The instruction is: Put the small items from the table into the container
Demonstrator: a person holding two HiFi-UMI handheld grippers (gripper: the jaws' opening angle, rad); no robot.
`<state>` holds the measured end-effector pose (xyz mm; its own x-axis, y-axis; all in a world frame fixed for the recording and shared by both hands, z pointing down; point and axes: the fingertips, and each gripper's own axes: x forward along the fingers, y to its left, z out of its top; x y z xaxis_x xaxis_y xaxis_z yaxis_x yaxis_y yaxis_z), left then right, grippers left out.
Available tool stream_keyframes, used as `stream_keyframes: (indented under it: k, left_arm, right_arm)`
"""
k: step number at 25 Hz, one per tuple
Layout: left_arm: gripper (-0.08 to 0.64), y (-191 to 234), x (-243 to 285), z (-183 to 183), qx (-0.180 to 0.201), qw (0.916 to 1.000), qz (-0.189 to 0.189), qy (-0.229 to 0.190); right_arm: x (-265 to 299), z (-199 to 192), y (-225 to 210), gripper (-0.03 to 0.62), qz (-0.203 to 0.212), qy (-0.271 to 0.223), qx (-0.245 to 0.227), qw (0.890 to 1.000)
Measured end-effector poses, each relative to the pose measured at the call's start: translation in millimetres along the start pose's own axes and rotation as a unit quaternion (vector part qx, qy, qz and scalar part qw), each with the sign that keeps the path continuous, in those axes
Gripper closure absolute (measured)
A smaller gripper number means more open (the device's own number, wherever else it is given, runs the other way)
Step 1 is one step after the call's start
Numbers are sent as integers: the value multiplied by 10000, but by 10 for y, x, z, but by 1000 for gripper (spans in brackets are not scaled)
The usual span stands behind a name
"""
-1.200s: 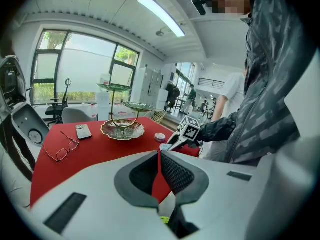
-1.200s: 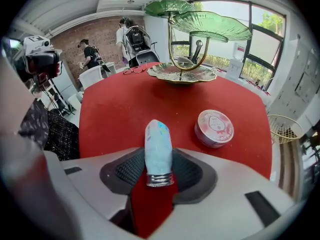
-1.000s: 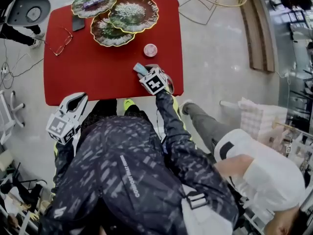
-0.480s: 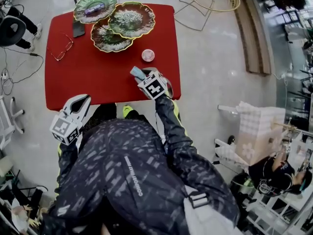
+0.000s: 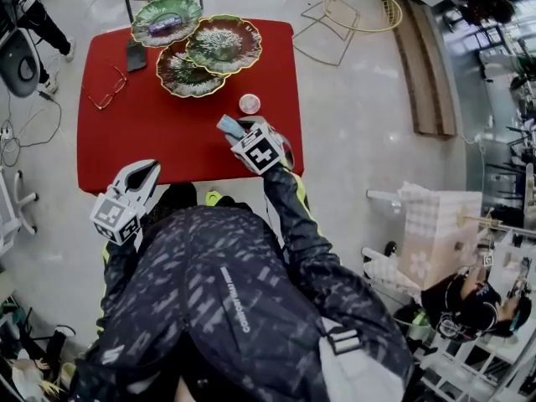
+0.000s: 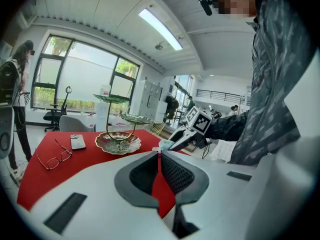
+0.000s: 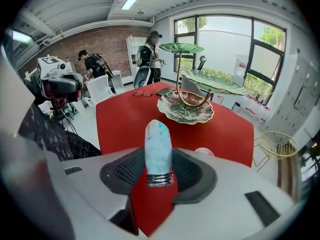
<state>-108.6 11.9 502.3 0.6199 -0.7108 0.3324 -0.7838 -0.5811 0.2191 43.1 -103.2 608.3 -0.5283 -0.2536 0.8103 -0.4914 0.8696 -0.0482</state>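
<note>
Right hand-held gripper [image 7: 159, 159] clamps rounded pale-blue tube [image 7: 158, 139], ribbed silver end; left hand-held gripper [image 6: 159, 158] jaws together, empty.

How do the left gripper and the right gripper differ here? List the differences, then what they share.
The left gripper has its jaws shut with nothing between them; the right gripper has its jaws clamped on a pale blue tube. The left gripper sits at the red table's near edge; the right gripper is farther in, near a small pink round item. Both are white and carry a marker cube.
</note>
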Motion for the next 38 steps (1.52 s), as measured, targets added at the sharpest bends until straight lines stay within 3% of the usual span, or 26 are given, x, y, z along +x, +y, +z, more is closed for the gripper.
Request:
stream_keyframes:
  k: [16,38]
  left_arm:
    - [537,21,67,107,-58,9994,64,-342]
    - [537,240,-76,118,-335,9976,330,-499]
  right_arm:
    - [-369,840,-208,414,-324,-409,-584,9969]
    - [-313,1692,-640,414,-555,-635,-970,9917]
